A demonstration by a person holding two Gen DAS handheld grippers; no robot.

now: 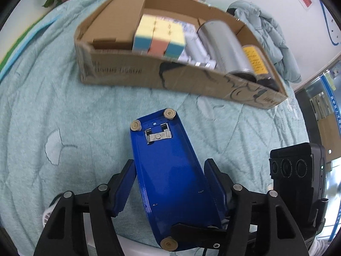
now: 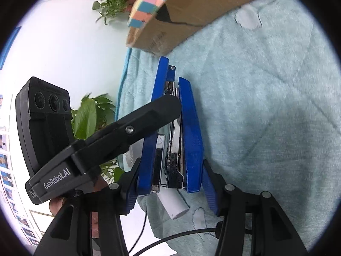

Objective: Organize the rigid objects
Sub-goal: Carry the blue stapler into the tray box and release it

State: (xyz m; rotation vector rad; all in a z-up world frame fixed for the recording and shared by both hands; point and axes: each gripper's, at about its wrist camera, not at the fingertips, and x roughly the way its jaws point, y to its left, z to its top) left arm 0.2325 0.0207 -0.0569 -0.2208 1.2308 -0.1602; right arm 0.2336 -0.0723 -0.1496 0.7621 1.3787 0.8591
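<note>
Both the left gripper (image 1: 170, 183) and right gripper (image 2: 170, 181) clamp the blue stapler (image 1: 168, 170) above the blanket (image 1: 64, 106); next, it likely needs carrying into the cardboard box (image 1: 149, 72).

Both wrist cameras look closely along their fingers, sharing the blue stapler (image 1: 170, 175) and cardboard box (image 2: 191, 4).

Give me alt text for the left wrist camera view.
A blue stapler, underside up, sits between the left tongs over a pale green blanket. Behind it lies a cardboard box holding a puzzle cube and a silver can.
</note>
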